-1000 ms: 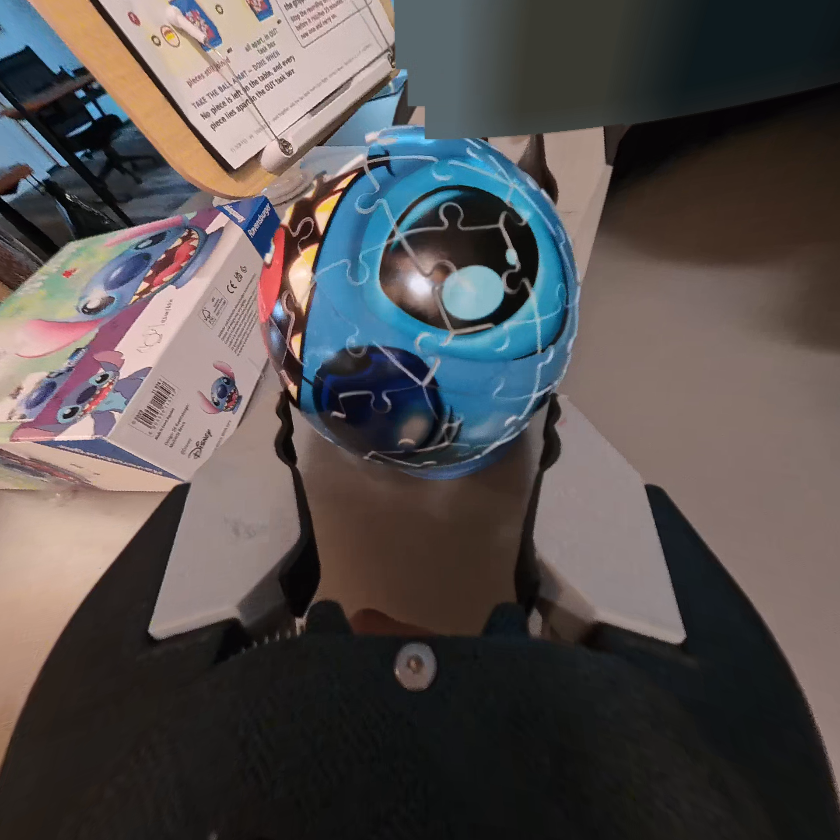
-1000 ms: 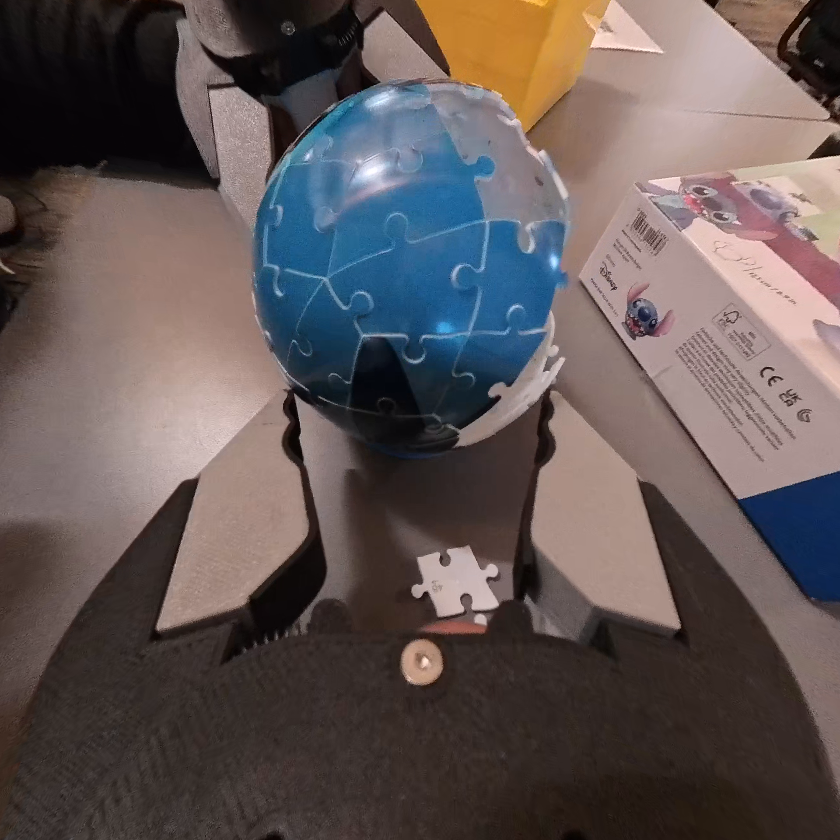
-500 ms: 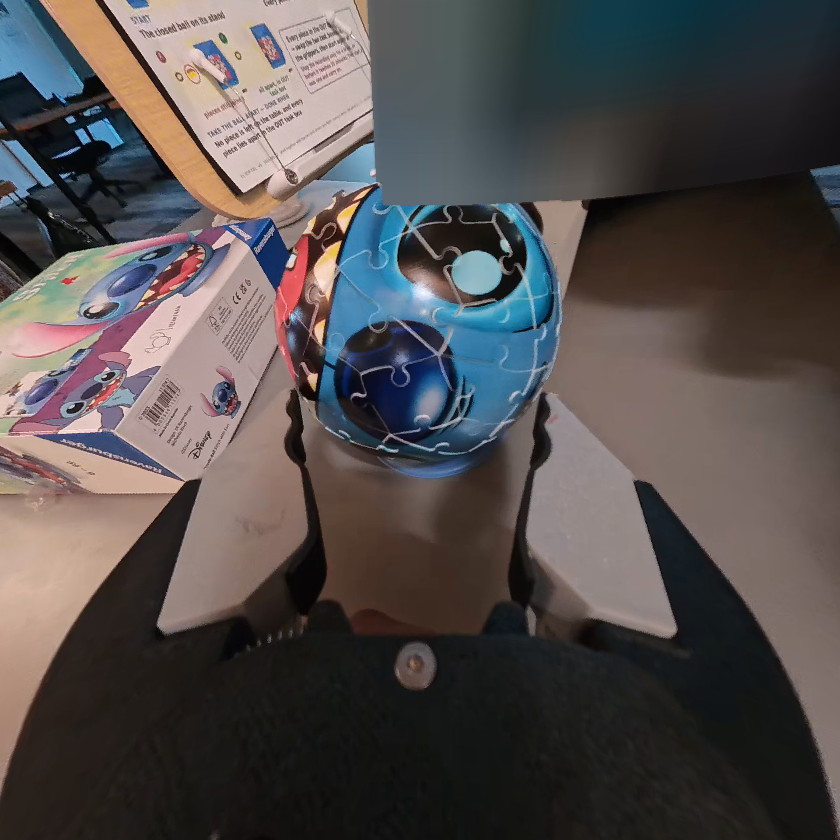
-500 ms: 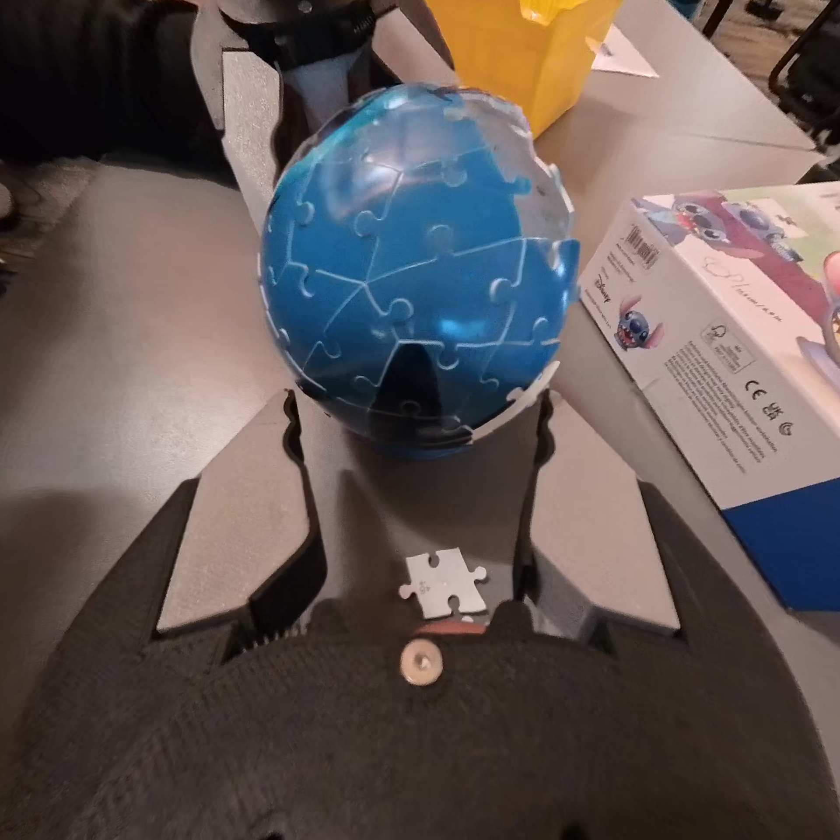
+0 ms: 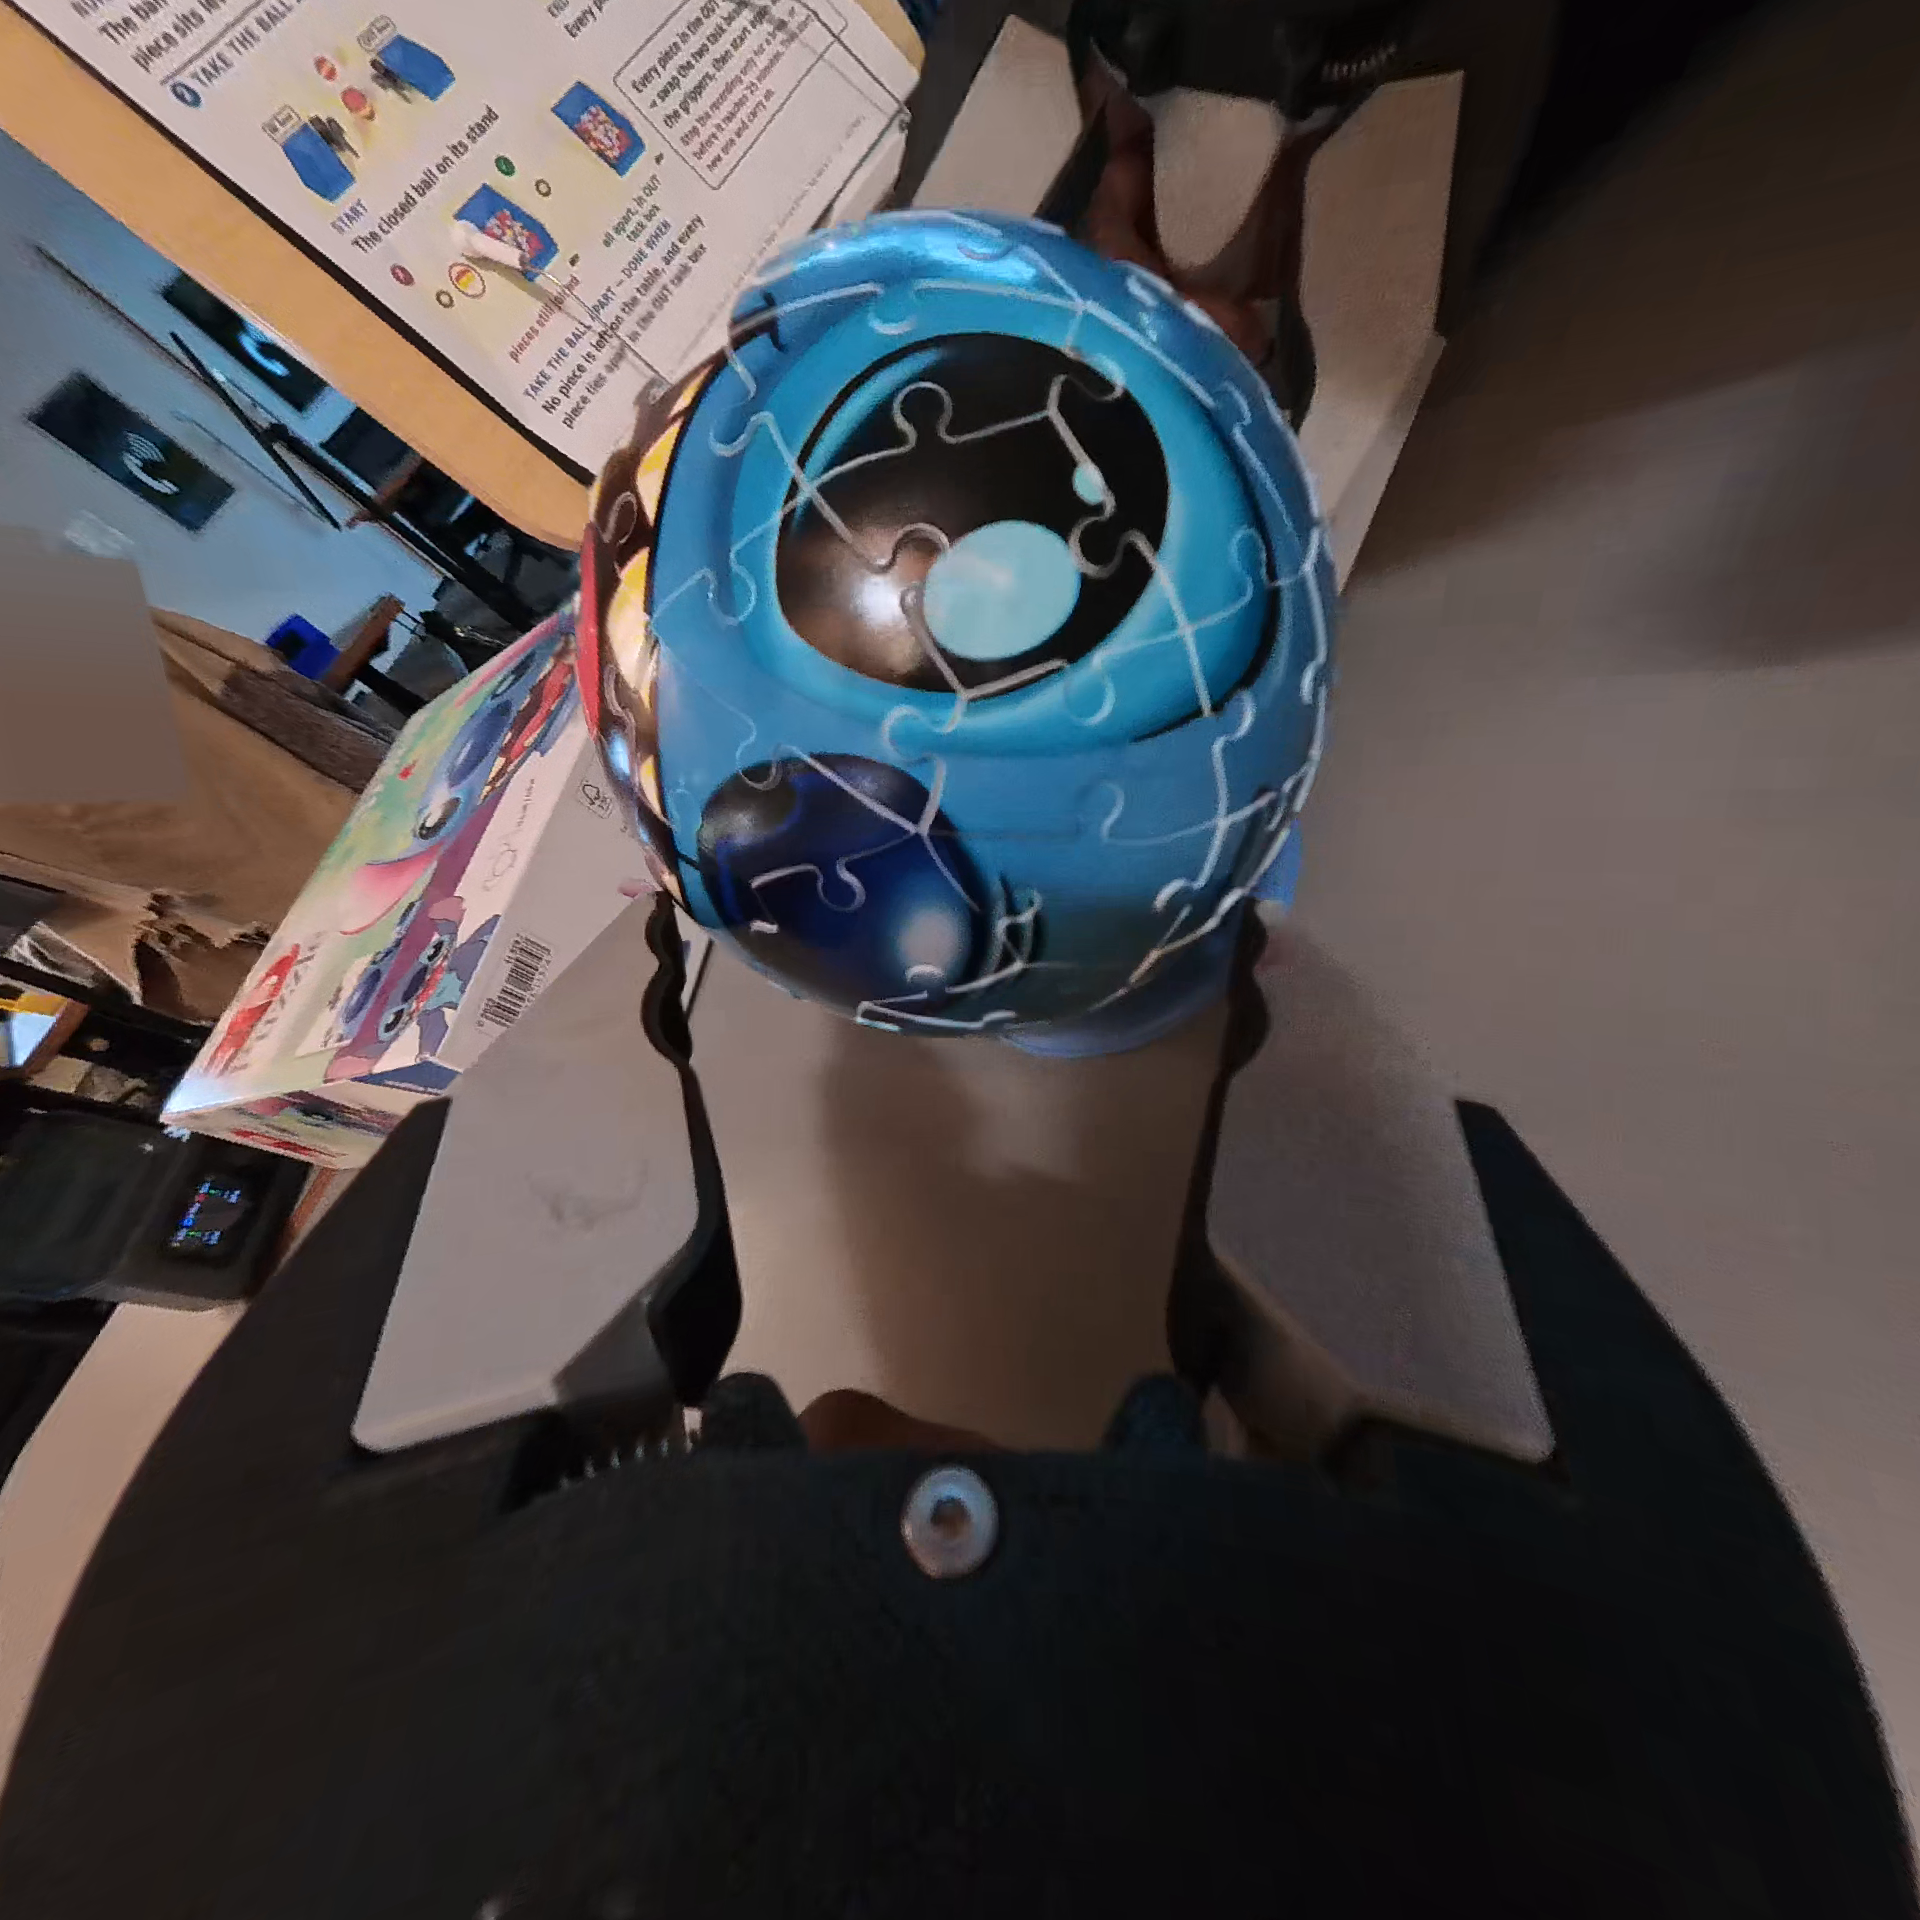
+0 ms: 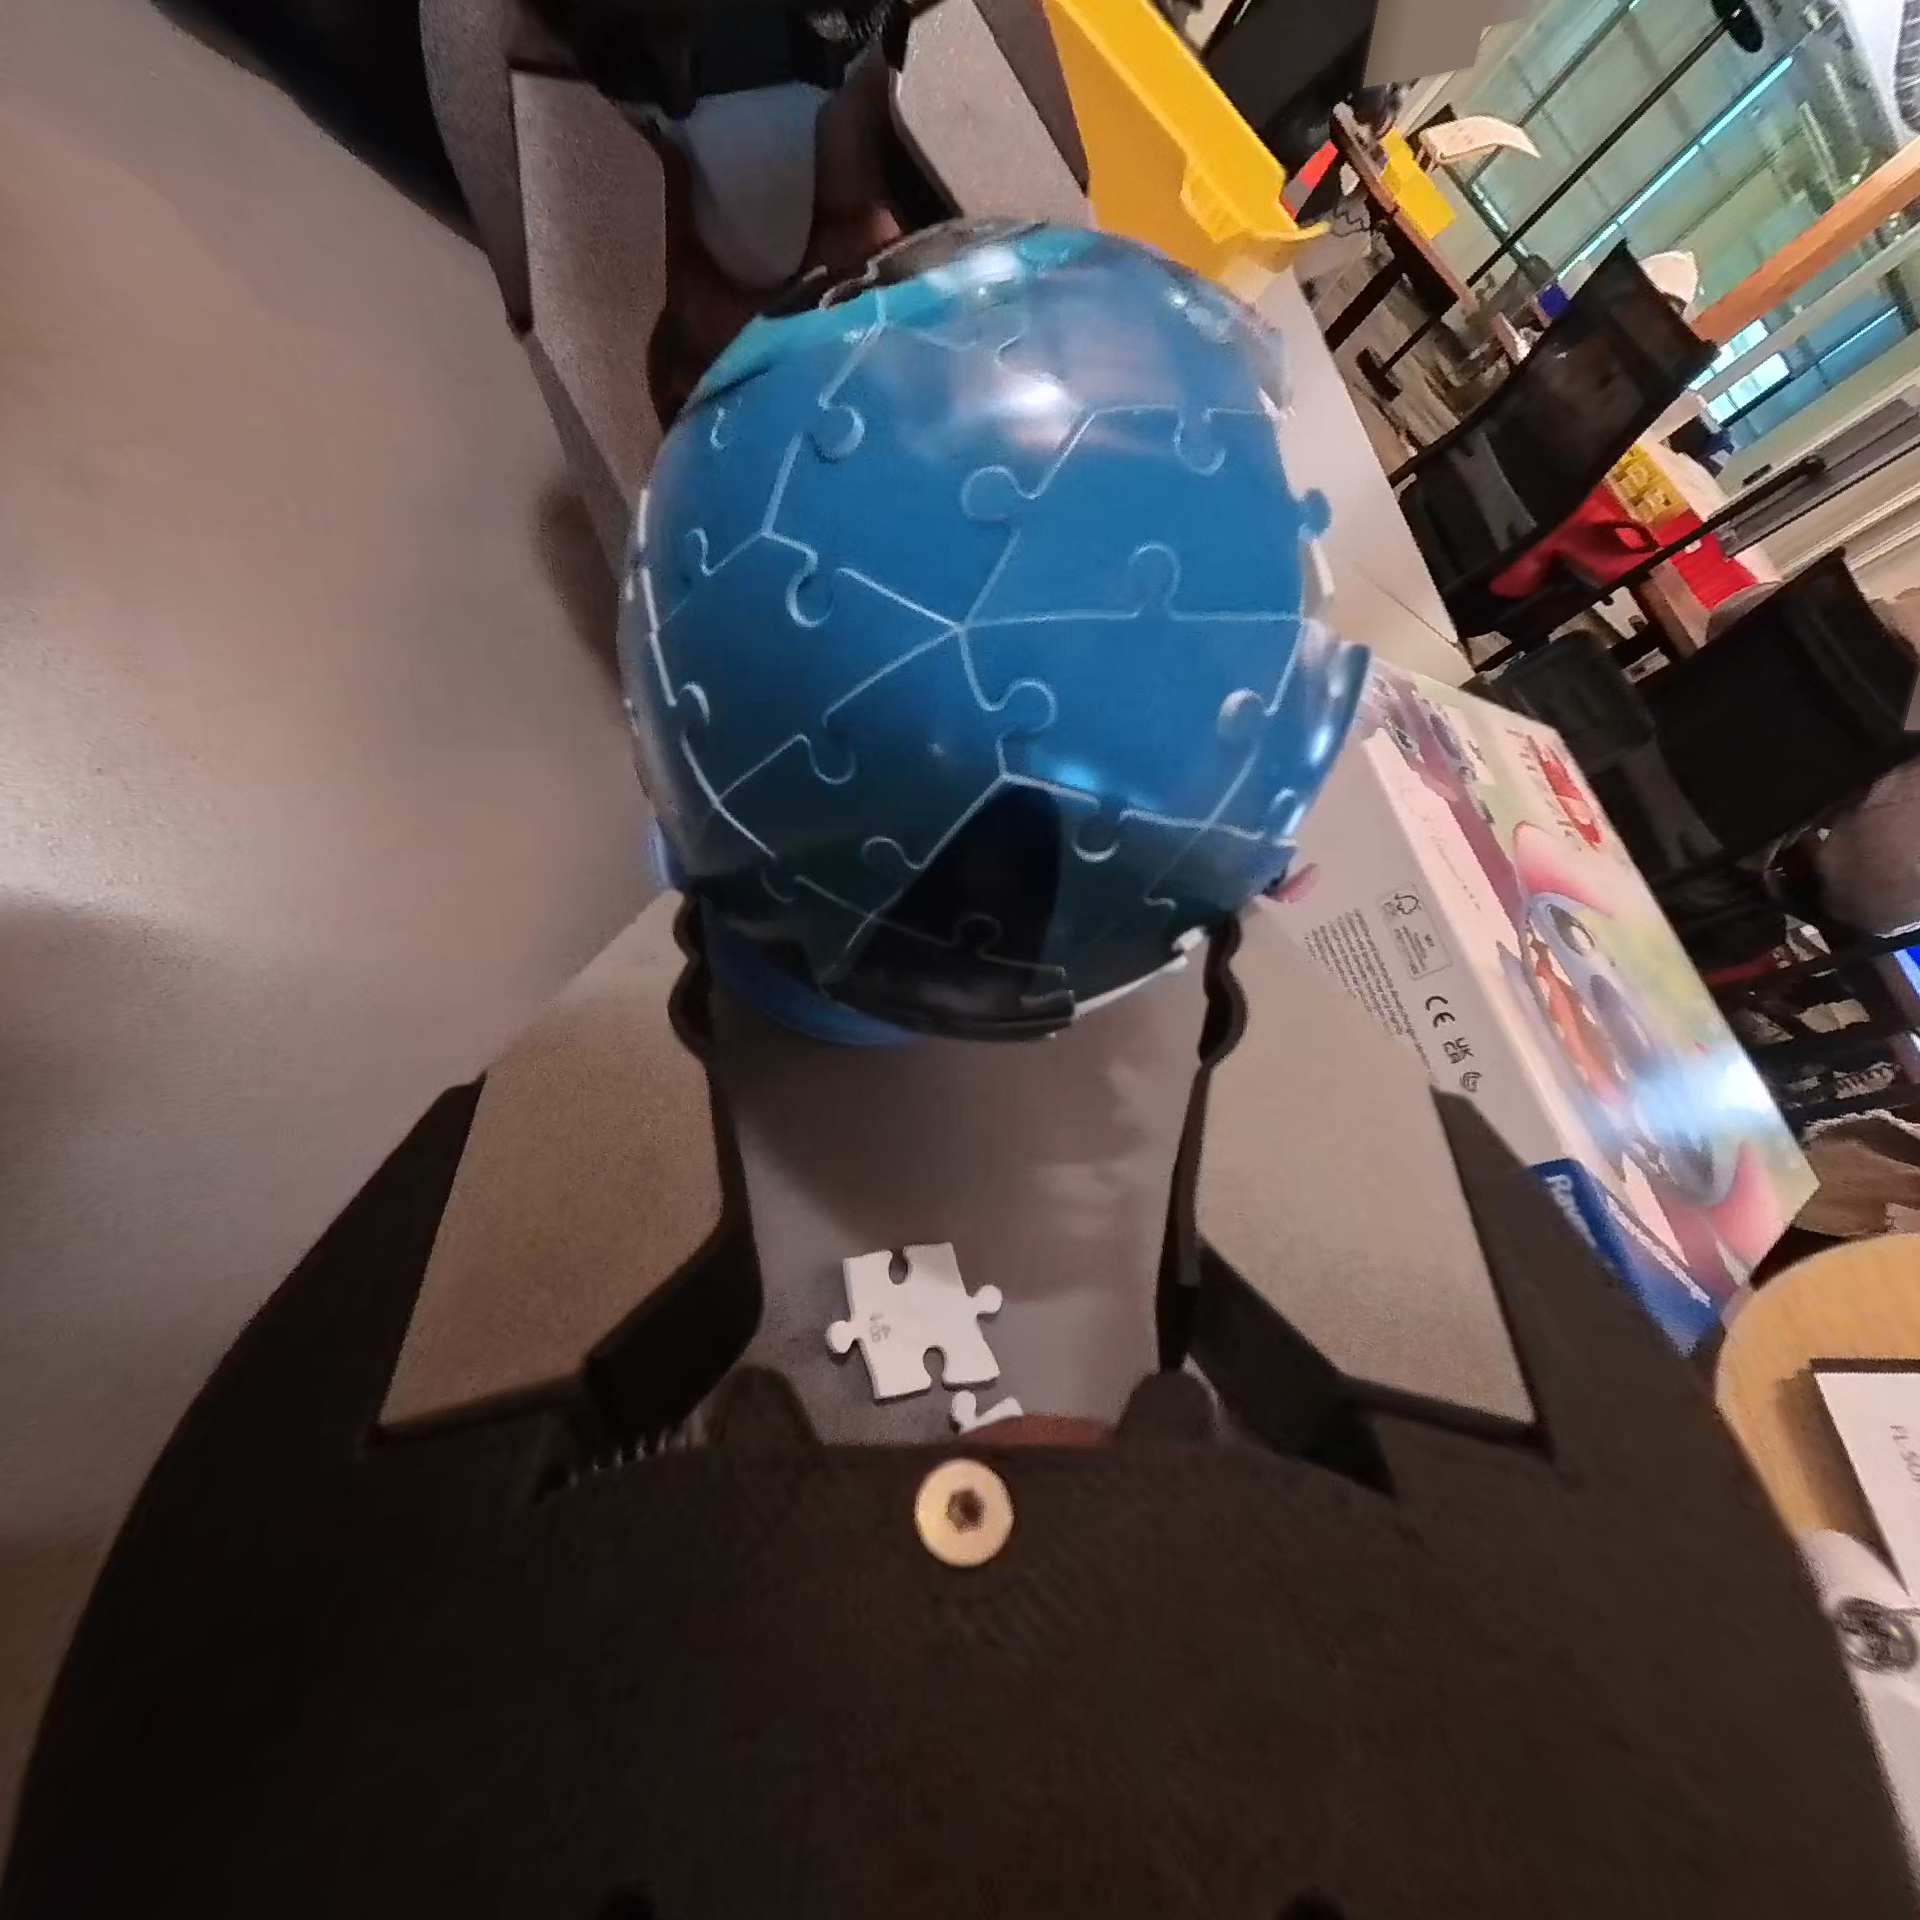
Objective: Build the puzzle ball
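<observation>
The blue puzzle ball (image 5: 966,644) is between the fingers of my left gripper (image 5: 956,935), which grips its lower sides; this side shows a big dark eye and a nose. My right gripper (image 6: 956,966) holds the same ball (image 6: 966,644) from the opposite, plain blue side. White piece edges show at its lower right rim (image 6: 1143,971). A blue stand (image 6: 831,1023) shows under the ball. A loose white puzzle piece (image 6: 914,1320) lies face down on the table between the right gripper's fingers. Each gripper shows behind the ball in the other's view.
The puzzle's cardboard box (image 5: 436,914) lies on the grey table (image 5: 1610,935) left of the ball; it is on the right in the right wrist view (image 6: 1507,935). An instruction board (image 5: 468,156) stands behind the box. A yellow bin (image 6: 1174,125) stands far back. From my right tips it is roughly 8 cm to the loose white puzzle piece (image 6: 914,1320); from my left, 15 cm.
Both views have tilted and the ball looks nearer and larger. The ball stays between both pairs of fingers. The loose white piece has stayed on the table.
</observation>
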Tool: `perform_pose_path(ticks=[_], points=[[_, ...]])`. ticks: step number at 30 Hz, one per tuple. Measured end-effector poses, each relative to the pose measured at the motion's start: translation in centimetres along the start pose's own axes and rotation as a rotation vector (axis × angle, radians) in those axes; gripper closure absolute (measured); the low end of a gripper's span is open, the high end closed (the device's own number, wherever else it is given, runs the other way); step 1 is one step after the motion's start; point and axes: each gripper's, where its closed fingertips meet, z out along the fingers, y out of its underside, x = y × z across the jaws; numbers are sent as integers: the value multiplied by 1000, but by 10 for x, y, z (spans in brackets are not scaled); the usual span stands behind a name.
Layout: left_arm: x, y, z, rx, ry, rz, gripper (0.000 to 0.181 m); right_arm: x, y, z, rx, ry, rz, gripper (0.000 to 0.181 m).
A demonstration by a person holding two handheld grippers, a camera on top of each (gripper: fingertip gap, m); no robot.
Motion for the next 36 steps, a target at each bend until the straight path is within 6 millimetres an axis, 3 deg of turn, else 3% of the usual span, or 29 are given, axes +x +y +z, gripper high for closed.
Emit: perform_pose_path(ticks=[14,22,36], points=[[1,2,-2,-7,33,-41,80,-5,-4,6,21,-57,49,88],[3,-2,-2,-2,92,-165,80,-8,-7,4,63,-152,193,87],[4,-1,-2,-6,86,-151,82,-8,-7,1,78,-165,201,89]])
